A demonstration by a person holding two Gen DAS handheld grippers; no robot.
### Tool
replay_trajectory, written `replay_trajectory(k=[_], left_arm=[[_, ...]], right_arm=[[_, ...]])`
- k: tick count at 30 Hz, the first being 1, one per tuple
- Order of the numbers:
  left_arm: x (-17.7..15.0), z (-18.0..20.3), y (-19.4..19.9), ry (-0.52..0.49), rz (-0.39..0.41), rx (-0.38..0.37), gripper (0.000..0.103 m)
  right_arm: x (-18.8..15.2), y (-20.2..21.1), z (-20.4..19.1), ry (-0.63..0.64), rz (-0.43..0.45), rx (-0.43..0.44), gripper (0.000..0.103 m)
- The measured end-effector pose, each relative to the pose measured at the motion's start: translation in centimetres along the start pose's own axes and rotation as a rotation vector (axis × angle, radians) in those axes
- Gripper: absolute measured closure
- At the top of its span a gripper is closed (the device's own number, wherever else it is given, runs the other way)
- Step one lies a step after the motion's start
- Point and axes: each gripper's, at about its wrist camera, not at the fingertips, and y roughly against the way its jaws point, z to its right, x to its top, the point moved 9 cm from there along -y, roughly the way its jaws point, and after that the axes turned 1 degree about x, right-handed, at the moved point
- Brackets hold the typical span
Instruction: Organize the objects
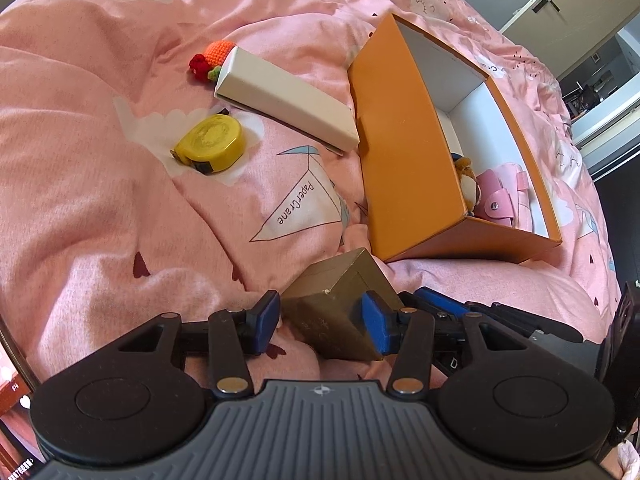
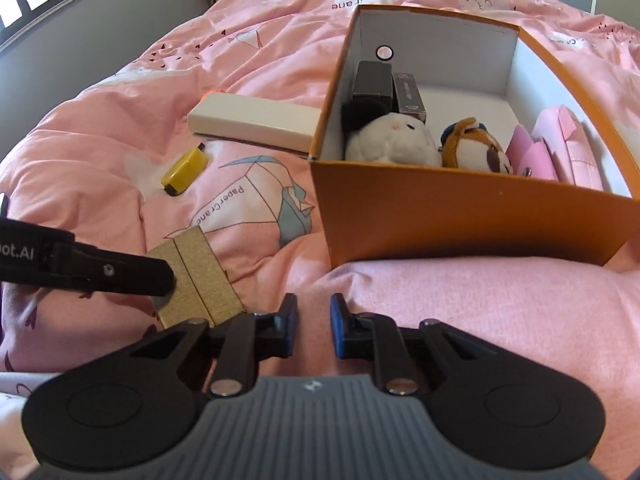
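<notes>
My left gripper is shut on a small gold-brown box, one blue pad on each side of it, low over the pink bedspread. The same box shows in the right wrist view with the left gripper's finger across it. My right gripper is open and empty, just in front of the orange box. The orange box holds a white plush, a brown plush, pink pouches and dark small boxes.
On the bedspread lie a long white box, a yellow tape measure and a crocheted orange and red toy. The white box leans near the orange box's left wall. A door and cabinet stand beyond the bed.
</notes>
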Motion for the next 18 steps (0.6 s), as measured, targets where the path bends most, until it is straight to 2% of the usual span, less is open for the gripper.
replay_trajectory(k=[4,12,18], left_arm=[[0.0,-0.3,0.0,0.029,-0.005,-0.009,0.044],[0.4,-1.2,1.3,0.074,0.025,-0.002,0.042],[0.1,-1.9,1.0,0.109,0.003,-0.023,0.042]], right_arm=[[0.1,0.5,-0.4,0.013,0.020,0.010,0.084],[1.5,2.5,-1.6,0.033,0.118,0.044,0.082],[1.2,2.0,-2.6,0.061,0.091,0.067,0.081]])
